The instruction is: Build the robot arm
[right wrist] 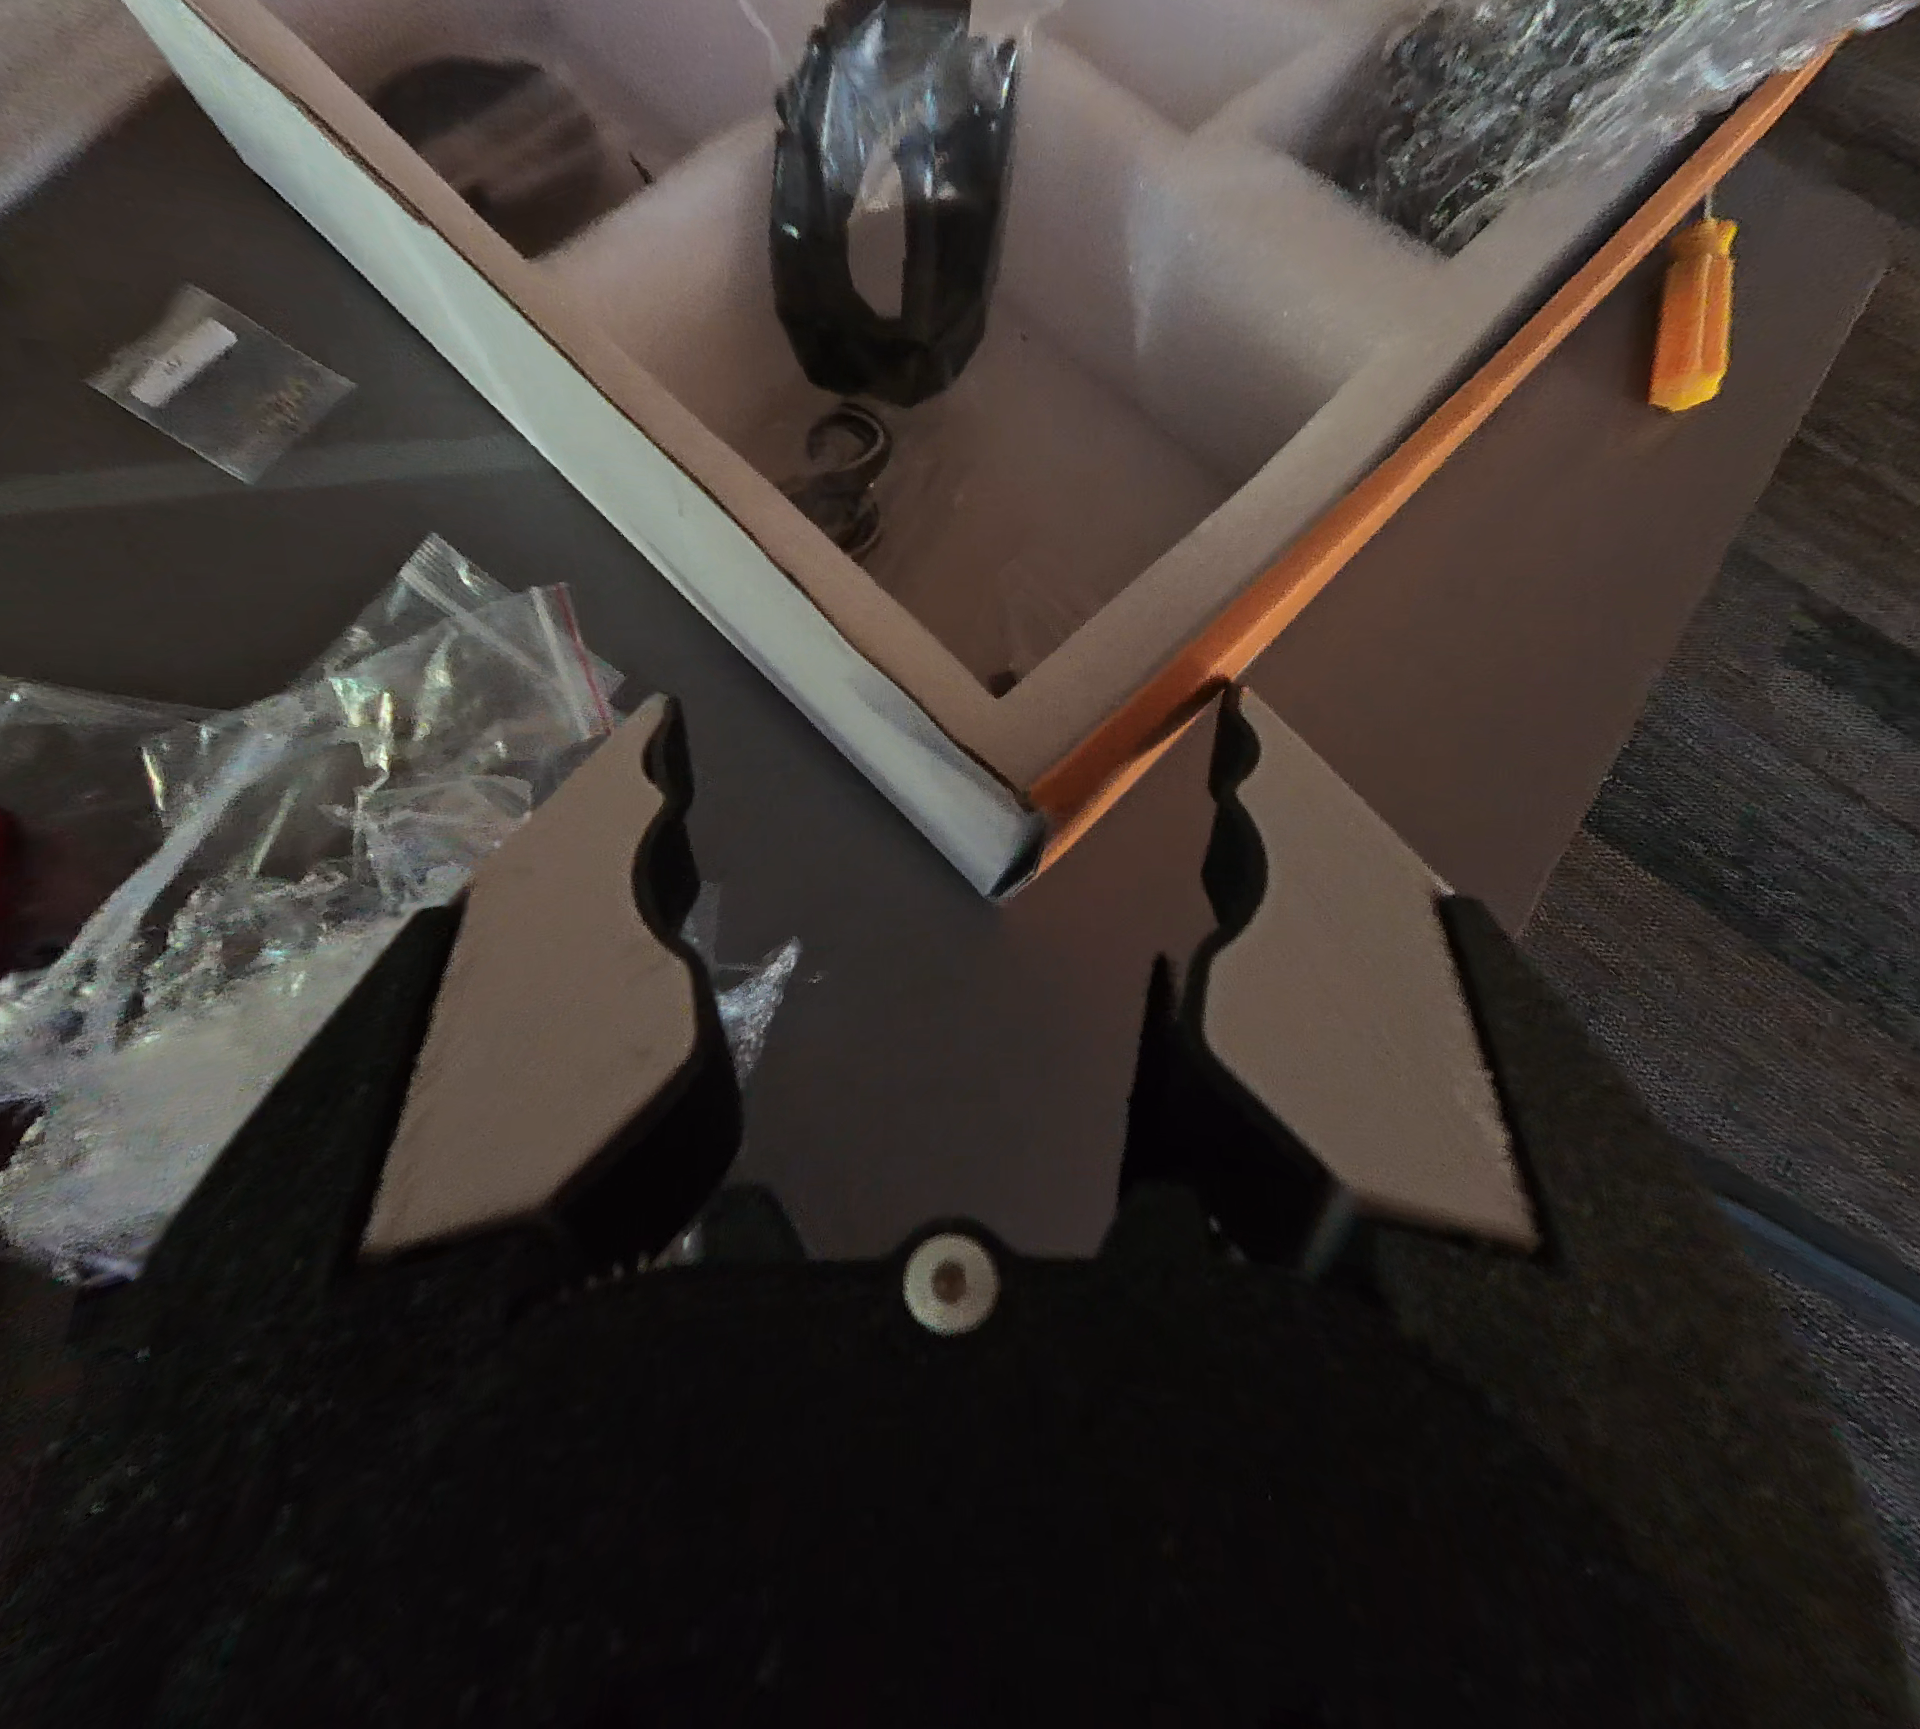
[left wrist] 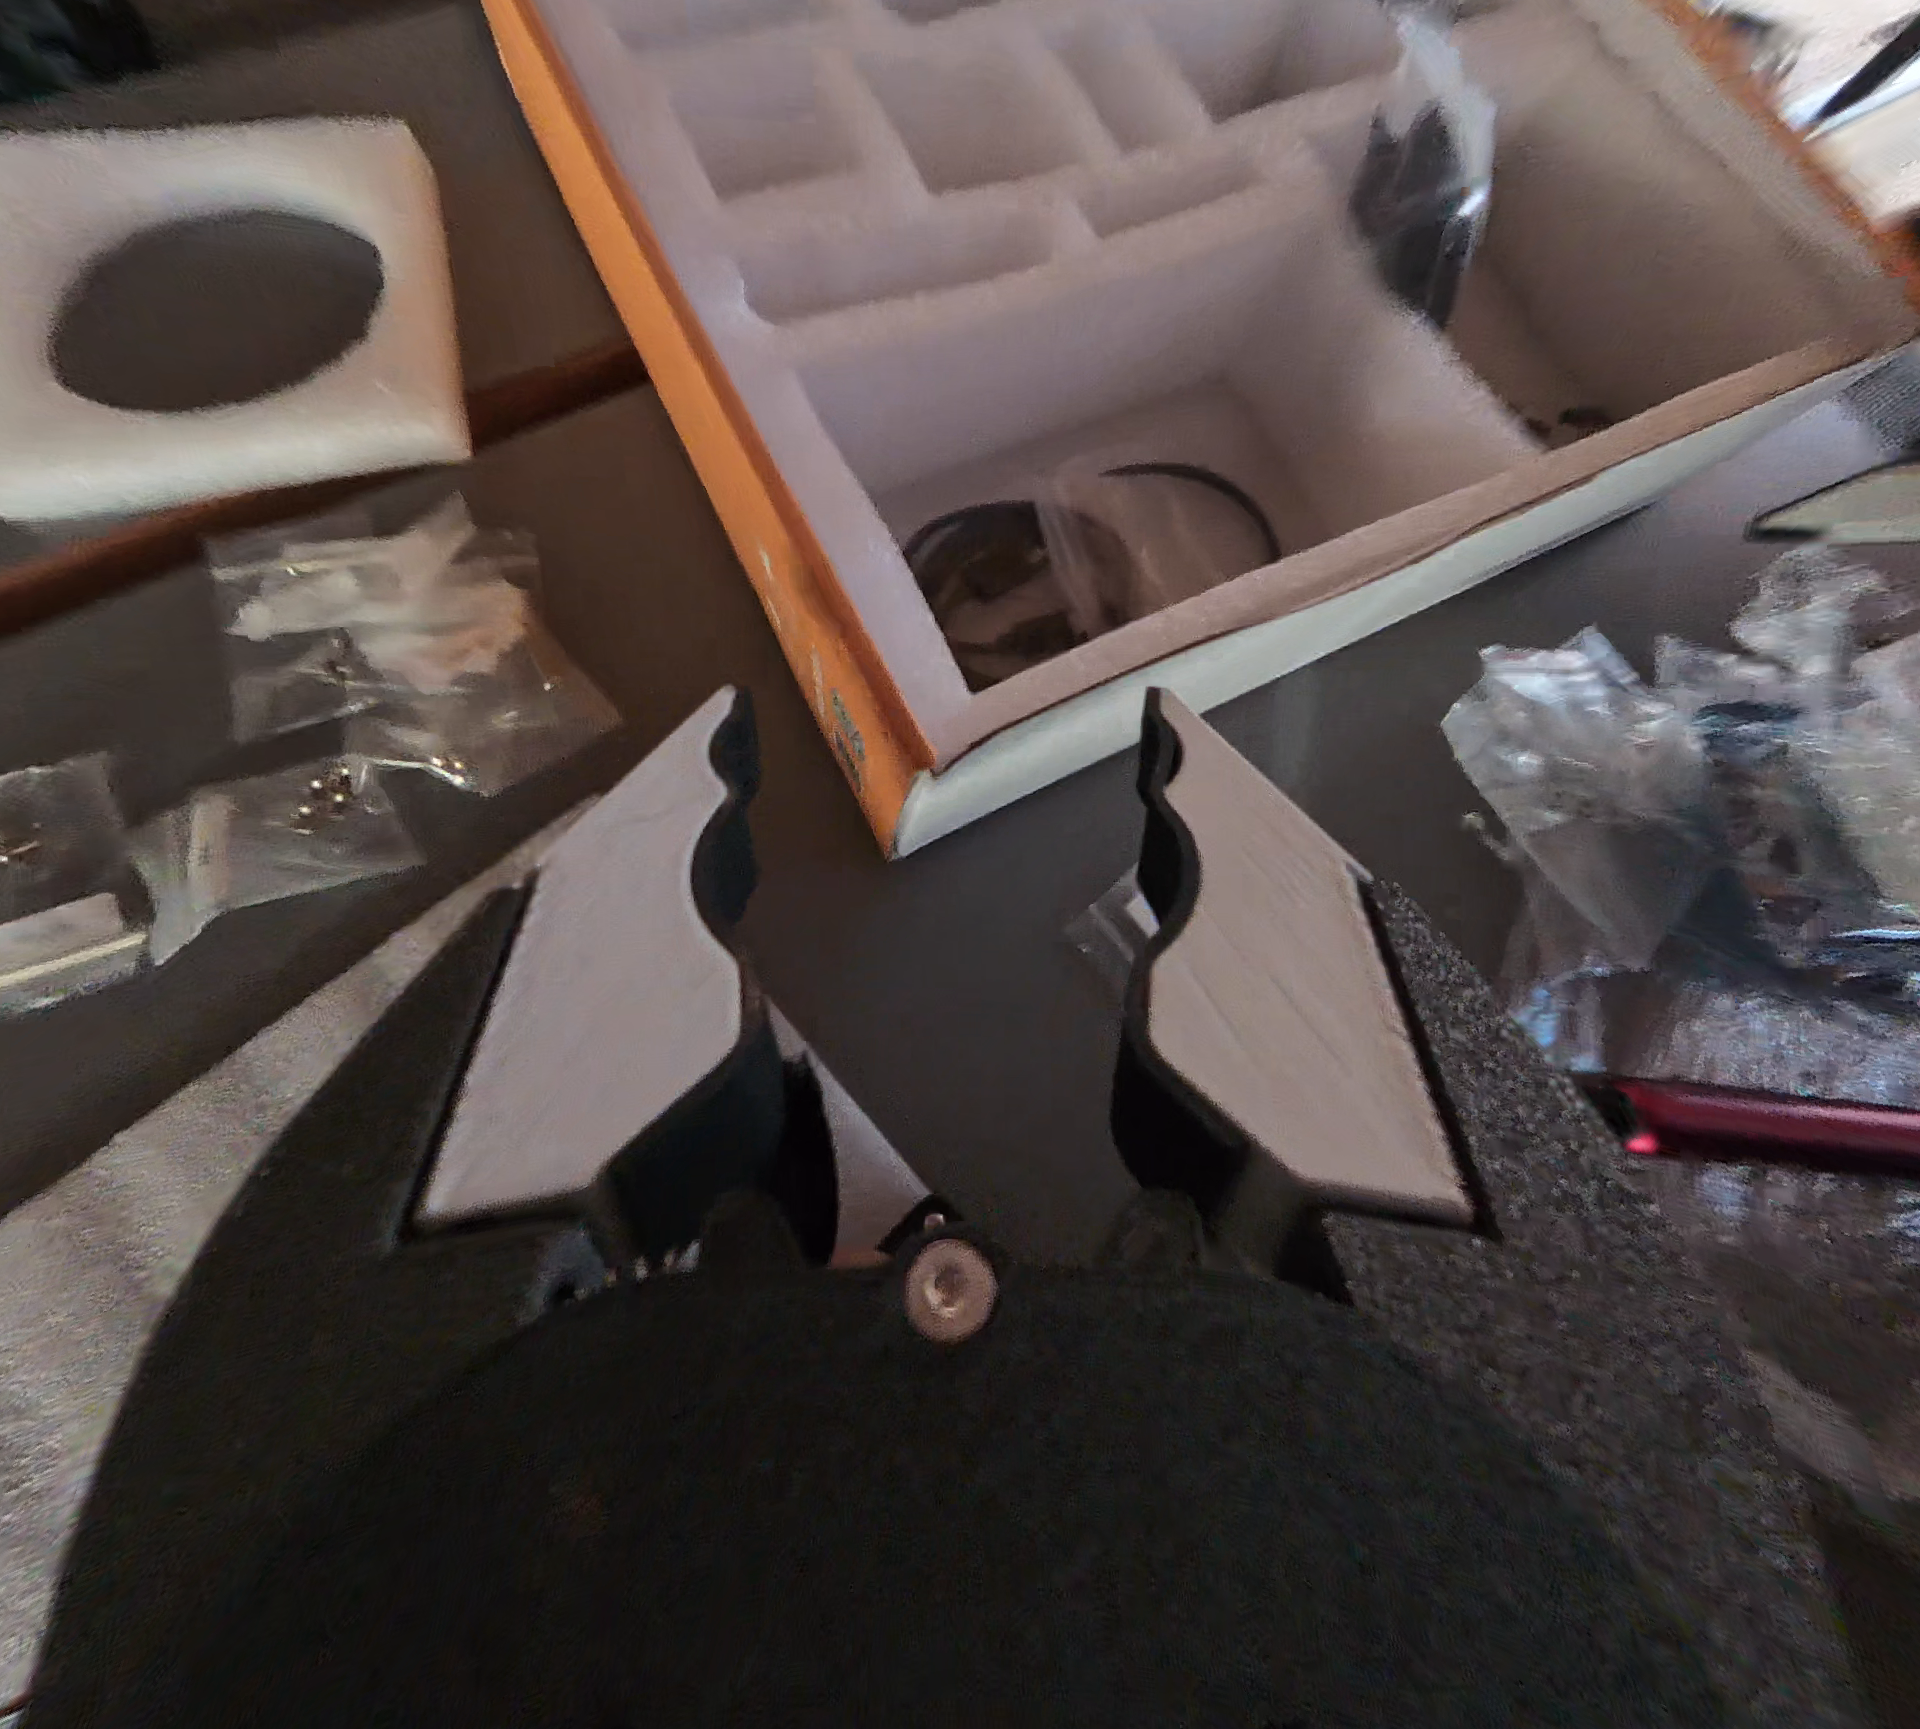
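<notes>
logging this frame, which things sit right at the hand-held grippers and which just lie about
At the grippers: left hand-held gripper, open; right hand-held gripper, open; foam-lined box, a near corner just ahead of each; bag of black rings inside it.
Lying about: foam piece with round hole; small screw bags; crumpled clear bags; orange-handled tool.

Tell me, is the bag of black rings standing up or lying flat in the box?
Standing up. In the right wrist view the bag of black rings stands on edge in a foam compartment of the box.
</notes>
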`<action>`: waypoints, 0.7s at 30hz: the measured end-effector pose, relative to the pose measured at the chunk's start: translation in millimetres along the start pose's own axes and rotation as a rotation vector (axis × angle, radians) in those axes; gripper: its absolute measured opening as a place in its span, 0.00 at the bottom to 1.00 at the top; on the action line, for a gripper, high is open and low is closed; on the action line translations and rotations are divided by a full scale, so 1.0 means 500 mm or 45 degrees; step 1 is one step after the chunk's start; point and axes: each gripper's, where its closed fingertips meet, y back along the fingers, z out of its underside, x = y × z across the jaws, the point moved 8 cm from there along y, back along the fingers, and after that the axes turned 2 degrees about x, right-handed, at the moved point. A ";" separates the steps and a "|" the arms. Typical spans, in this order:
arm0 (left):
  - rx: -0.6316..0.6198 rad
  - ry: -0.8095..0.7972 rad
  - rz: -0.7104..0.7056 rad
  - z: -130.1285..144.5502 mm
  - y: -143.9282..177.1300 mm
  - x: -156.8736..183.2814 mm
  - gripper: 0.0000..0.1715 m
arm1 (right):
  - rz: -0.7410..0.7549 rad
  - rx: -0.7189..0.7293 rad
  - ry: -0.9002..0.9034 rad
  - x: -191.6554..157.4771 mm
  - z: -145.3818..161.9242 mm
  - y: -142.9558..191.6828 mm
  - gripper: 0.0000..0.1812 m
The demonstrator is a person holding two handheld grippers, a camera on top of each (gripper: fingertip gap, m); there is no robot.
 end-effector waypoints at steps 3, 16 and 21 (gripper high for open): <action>-0.123 -0.082 -0.020 0.033 -0.041 0.017 0.51 | -0.047 -0.011 0.036 -0.006 0.002 -0.002 0.50; -0.193 -0.254 -0.078 0.073 -0.024 0.077 0.50 | -0.069 -0.018 -0.027 0.011 0.002 0.000 0.51; -0.133 -0.195 -0.063 0.067 -0.004 0.063 0.45 | -0.151 -0.122 0.029 0.032 0.003 0.023 0.36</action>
